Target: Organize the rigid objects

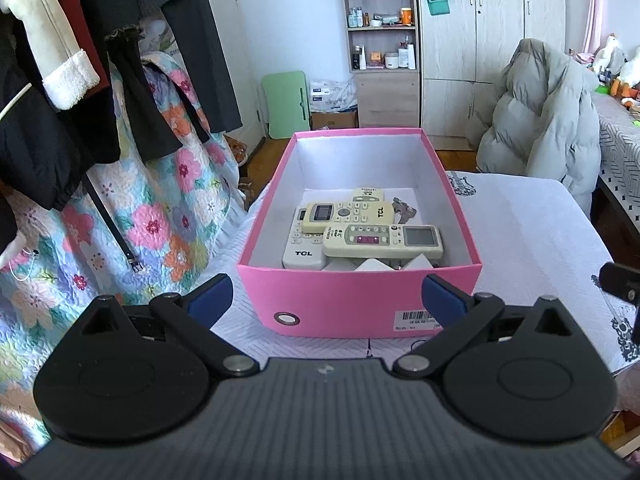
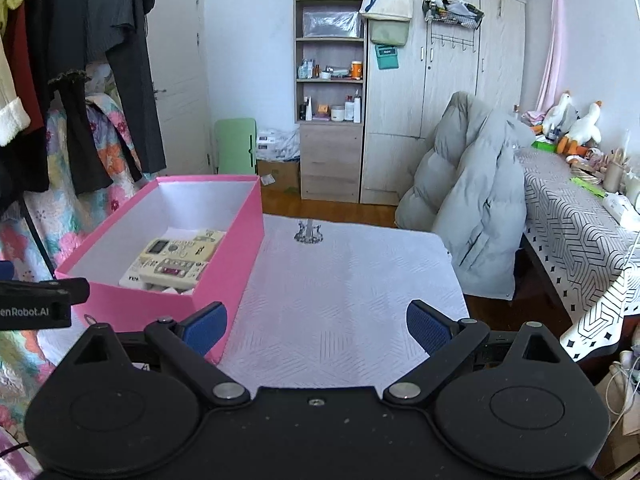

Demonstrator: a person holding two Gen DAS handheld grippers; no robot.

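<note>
A pink box [image 1: 352,304] stands on a white-covered table [image 1: 520,232]. Inside lie several remote controls: a cream one with a grey screen [image 1: 384,240], a cream TCL one [image 1: 348,212], a white TCL one [image 1: 302,254], plus white blocks [image 1: 376,266] and a metal piece [image 1: 404,210]. My left gripper [image 1: 326,300] is open and empty, just in front of the box's near wall. My right gripper [image 2: 316,330] is open and empty over the bare tablecloth [image 2: 344,280], right of the box [image 2: 224,280]. The remotes [image 2: 176,262] show in the right wrist view too.
Hanging clothes [image 1: 80,80] and a floral quilt [image 1: 160,216] stand left of the table. A grey puffer coat [image 2: 468,208] drapes over a chair at the right. A shelf unit [image 2: 330,100] and wardrobe [image 2: 440,100] line the back wall. A patterned table [image 2: 580,232] is far right.
</note>
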